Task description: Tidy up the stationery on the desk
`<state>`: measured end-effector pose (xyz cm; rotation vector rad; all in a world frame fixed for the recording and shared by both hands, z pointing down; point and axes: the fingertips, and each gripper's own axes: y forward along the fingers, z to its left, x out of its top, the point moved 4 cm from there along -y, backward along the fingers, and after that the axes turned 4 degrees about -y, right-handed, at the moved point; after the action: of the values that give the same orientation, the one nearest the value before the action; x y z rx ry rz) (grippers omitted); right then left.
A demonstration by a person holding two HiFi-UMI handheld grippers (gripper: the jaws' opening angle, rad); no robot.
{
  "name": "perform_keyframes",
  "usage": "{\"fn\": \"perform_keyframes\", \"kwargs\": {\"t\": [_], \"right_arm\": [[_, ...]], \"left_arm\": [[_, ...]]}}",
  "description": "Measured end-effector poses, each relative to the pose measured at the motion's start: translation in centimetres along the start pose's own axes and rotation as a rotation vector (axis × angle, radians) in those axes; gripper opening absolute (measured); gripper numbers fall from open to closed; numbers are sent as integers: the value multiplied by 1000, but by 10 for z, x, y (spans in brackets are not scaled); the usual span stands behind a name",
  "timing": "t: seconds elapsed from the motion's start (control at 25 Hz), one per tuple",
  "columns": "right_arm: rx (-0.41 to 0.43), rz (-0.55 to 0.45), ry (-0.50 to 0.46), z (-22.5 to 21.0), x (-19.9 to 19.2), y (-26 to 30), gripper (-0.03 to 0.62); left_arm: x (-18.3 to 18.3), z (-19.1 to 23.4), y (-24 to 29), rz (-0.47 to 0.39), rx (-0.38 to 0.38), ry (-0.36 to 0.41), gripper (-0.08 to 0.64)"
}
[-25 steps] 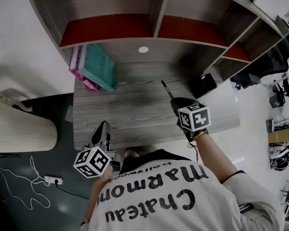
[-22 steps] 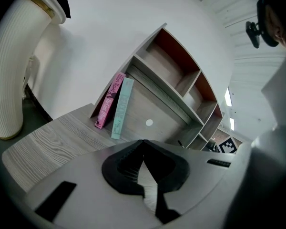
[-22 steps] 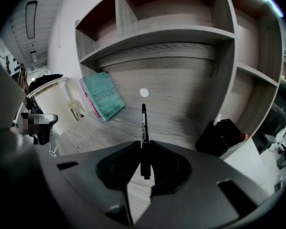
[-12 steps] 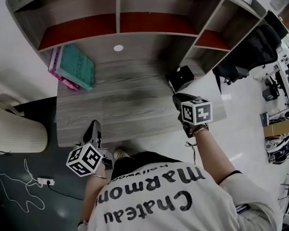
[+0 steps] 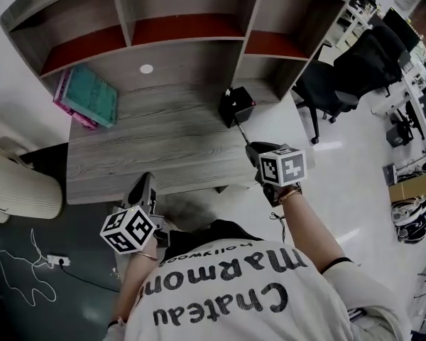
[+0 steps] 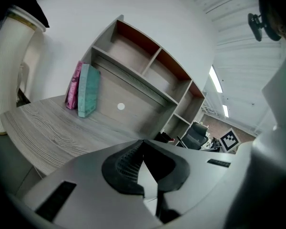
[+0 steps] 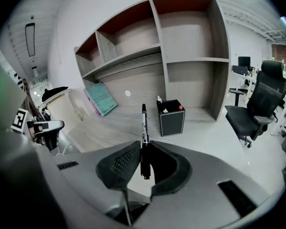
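Right hand-held gripper (image 7: 142, 162) pinching a black pen (image 7: 144, 128), pads pressed on the barrel near its lower end, most of the shaft sticking out past the fingertips. Pen held in the air above the front right part of the bench (image 5: 156, 144), pointing toward a black pen holder (image 7: 171, 117), tip close to the holder's left side and not inside it (contact impossible to judge from any view). Holder upright at the back right of the bench, just in front of the lower right bay of the shelf unit (image 5: 177, 30), a few small items poking out of its top, one with a red end. Left hand-held gripper (image 6: 144, 151) pressed together at the tips, nothing between the pads, held at the bench's front edge on the left and aimed across the wood-grain top toward the shelf unit. At the back left of the bench, a teal book (image 5: 92, 94) and a pink book (image 5: 69, 109) standing on edge, touching side by side, pink one on the outer side, both tilted back toward the shelf unit's rear panel. Small white round disc (image 5: 146, 69) on that panel, between the books and the holder. Black office chair (image 5: 334, 77) on the floor to the right of the bench, well apart from the holder
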<state>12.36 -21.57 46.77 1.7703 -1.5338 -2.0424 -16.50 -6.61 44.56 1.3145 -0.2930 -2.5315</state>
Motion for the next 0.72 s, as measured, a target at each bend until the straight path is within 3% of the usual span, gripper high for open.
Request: {"fn": "perform_keyframes", "kwargs": {"t": [0.2, 0.44, 0.72], "right_arm": [[6, 3, 12, -21, -15, -11, 67], [-12, 17, 10, -46, -17, -9, 67], [-14, 70, -125, -59, 6, -4, 67]], "left_arm": [[-20, -33, 10, 34, -31, 33, 15], [-32, -45, 26, 77, -39, 40, 15], [-28, -53, 59, 110, -75, 66, 15]]}}
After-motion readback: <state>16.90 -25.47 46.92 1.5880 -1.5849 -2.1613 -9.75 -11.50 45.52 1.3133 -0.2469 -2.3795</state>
